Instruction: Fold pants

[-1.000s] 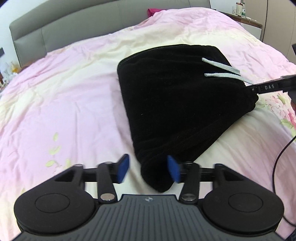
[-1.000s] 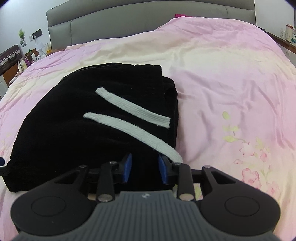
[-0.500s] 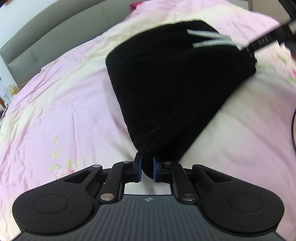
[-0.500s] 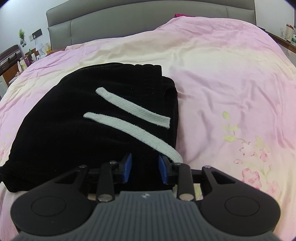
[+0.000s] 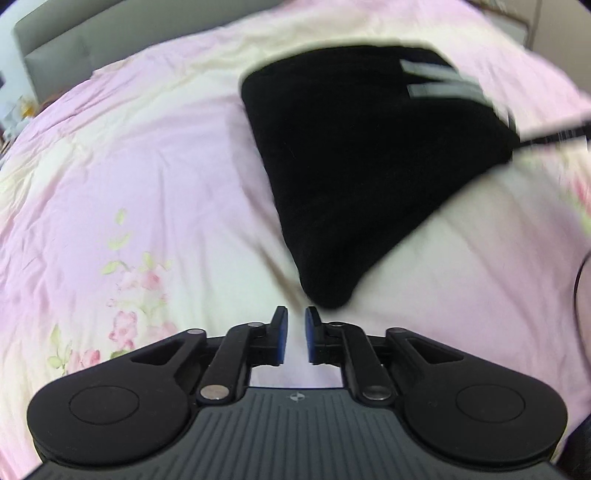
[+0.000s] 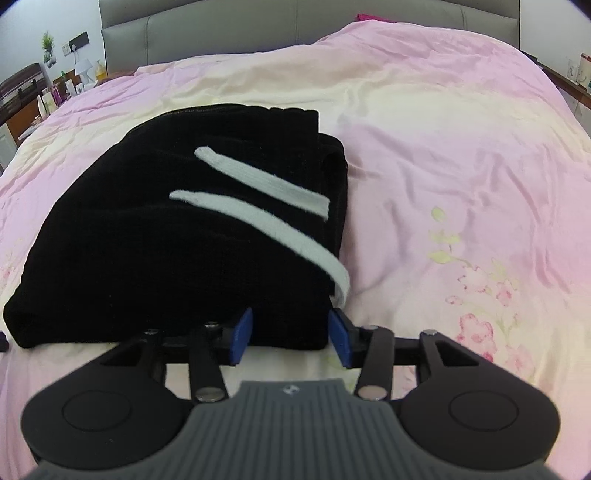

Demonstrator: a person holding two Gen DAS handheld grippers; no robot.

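The black pants (image 5: pixel 369 158) lie folded into a thick bundle on the pink bed cover (image 5: pixel 147 166), two white drawstrings (image 6: pixel 258 206) across the top. My left gripper (image 5: pixel 295 334) sits just short of the bundle's near corner. Its jaws are opening, with a narrow gap between them and only bed cover in it. My right gripper (image 6: pixel 291 334) is at the bundle's other near edge (image 6: pixel 288 325). Its jaws are opening too; the black cloth still lies between the blue pads (image 6: pixel 242 334), which no longer press on it. In the left wrist view the right gripper (image 5: pixel 550 134) shows as a blurred black bar.
A grey padded headboard (image 6: pixel 277 26) runs along the far side of the bed. A bedside table with bottles and a small plant (image 6: pixel 48 85) stands far left. A black cable (image 5: pixel 580 280) hangs at the right edge of the left wrist view.
My left gripper closed on the pants' near corner, then let go and drew back from it. My right gripper's jaws have spread apart off the pants' edge. The bundle stays put.
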